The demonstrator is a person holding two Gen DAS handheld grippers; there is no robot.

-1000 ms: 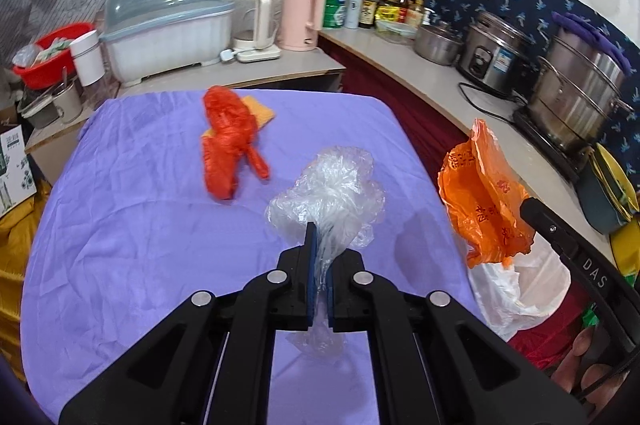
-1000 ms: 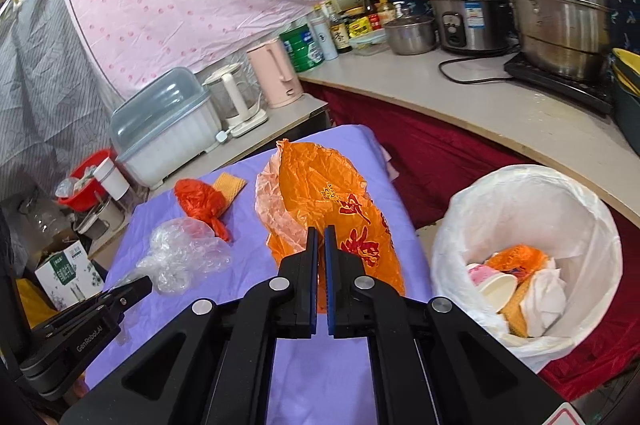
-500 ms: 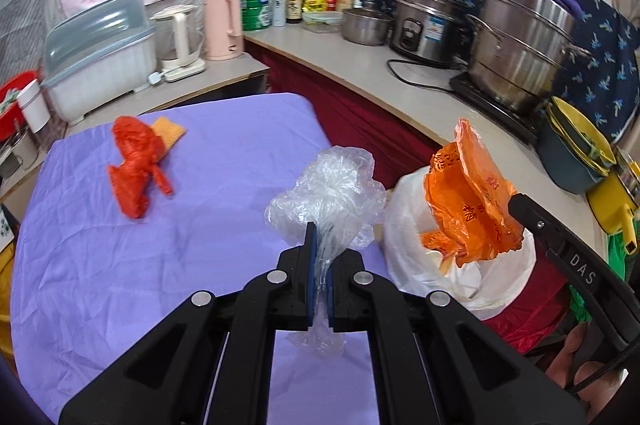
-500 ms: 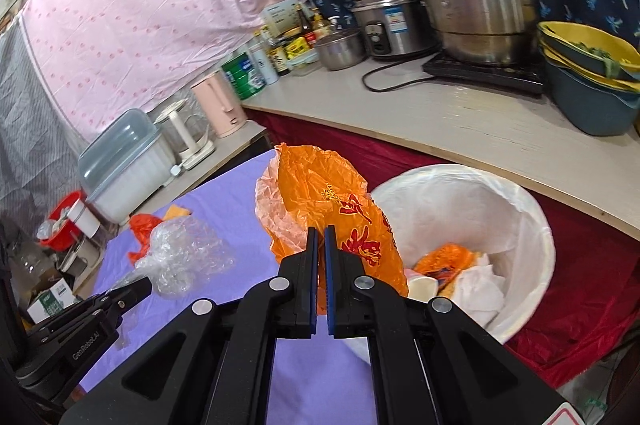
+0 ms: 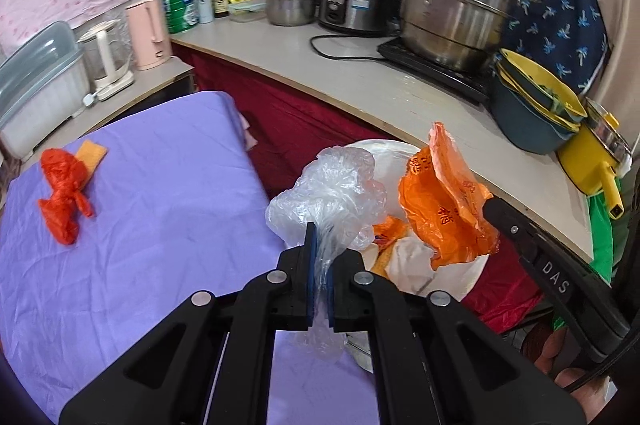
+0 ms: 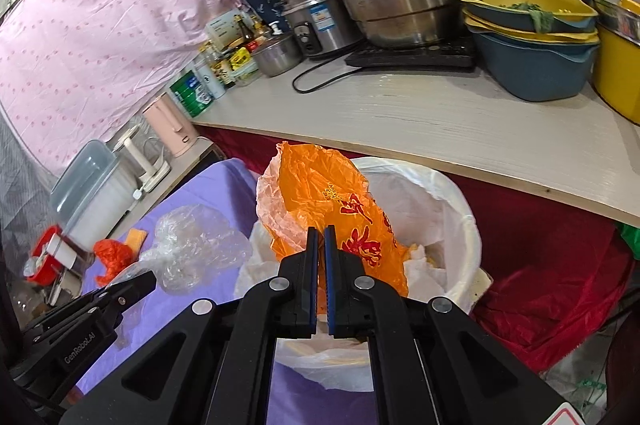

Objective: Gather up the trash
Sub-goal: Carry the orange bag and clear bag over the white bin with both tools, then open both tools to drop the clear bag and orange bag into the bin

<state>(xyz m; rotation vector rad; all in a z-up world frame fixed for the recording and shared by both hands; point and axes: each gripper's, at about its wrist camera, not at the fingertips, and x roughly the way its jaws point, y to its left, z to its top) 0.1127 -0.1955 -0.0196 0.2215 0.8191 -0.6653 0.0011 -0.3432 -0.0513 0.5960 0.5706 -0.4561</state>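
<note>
Our left gripper (image 5: 319, 245) pinches a crumpled clear plastic bag (image 5: 328, 197) between its blue pads, the film bunched above the fingertips and trailing below them. Our right gripper (image 6: 319, 245) has its fingers nearly together on an orange plastic bag (image 6: 332, 209) printed with red characters, which hangs over the mouth of the white-lined trash bin (image 6: 460, 209). In the left wrist view the bin sits at about 5 o'clock from the clear bag, just off the edge of the purple tablecloth (image 5: 152, 225), with orange scraps and white paper already inside it. The clear bag hangs above the bin's near rim, close beside the orange one. On the cloth at 9 o'clock lie a crumpled red plastic bag (image 5: 62, 193) and, touching it, a small orange sponge (image 5: 92, 153). Behind the bin runs the pale countertop (image 6: 440, 121) carrying a steel steamer pot (image 5: 456, 5).
</note>
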